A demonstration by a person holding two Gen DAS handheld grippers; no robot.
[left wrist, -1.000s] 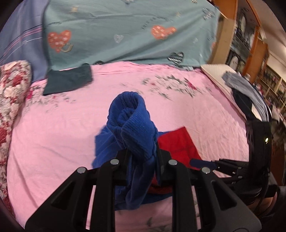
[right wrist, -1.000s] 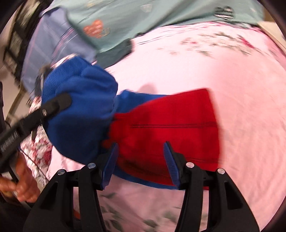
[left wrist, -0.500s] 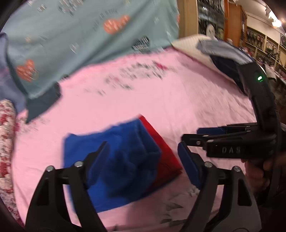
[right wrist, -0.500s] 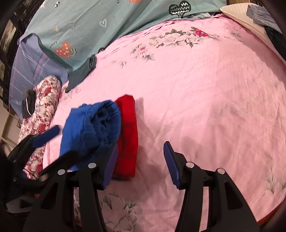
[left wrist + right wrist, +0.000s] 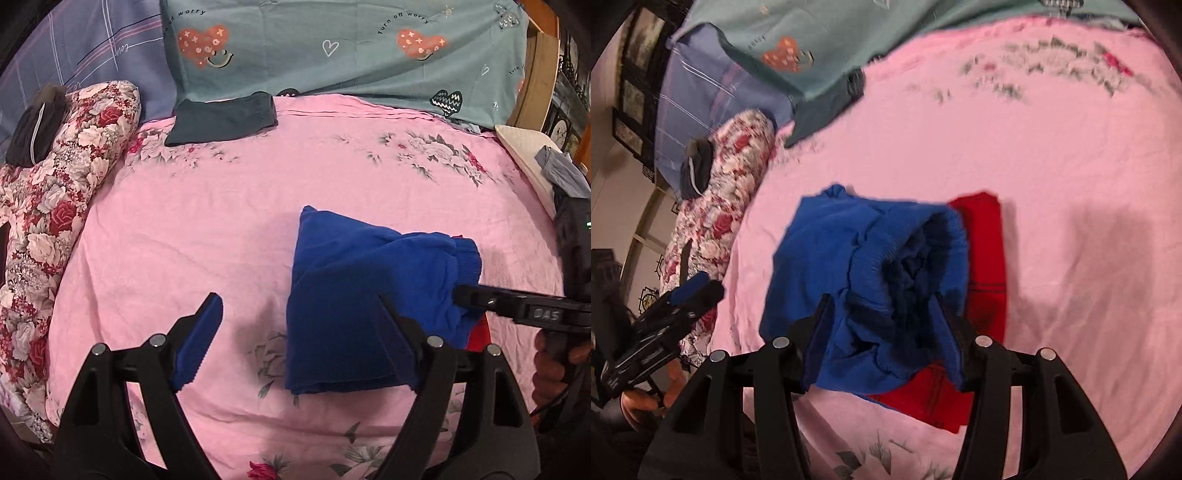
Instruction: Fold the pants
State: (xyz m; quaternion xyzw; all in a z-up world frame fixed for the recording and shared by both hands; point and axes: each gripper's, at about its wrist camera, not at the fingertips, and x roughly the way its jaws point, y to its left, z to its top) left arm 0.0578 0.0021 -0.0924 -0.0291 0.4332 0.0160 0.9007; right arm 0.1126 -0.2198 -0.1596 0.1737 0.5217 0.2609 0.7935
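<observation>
The right gripper (image 5: 882, 332) has its jaws apart around the bunched blue waistband of the pants (image 5: 871, 280), probably to flatten it. The left gripper (image 5: 299, 332) hangs open and empty, just left of the folded bundle. The blue-and-red pants lie near the front of a pink floral bedsheet (image 5: 221, 221), with pillows (image 5: 332, 44) at the far side.

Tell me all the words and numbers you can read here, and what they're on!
"Turn off worry": printed twice on the teal heart-print sheet, above the orange hearts.
"OAS", or possibly "0AS": on the black body of the right gripper, in the left wrist view.
Small script on the purple striped sheet: too small to read.
</observation>
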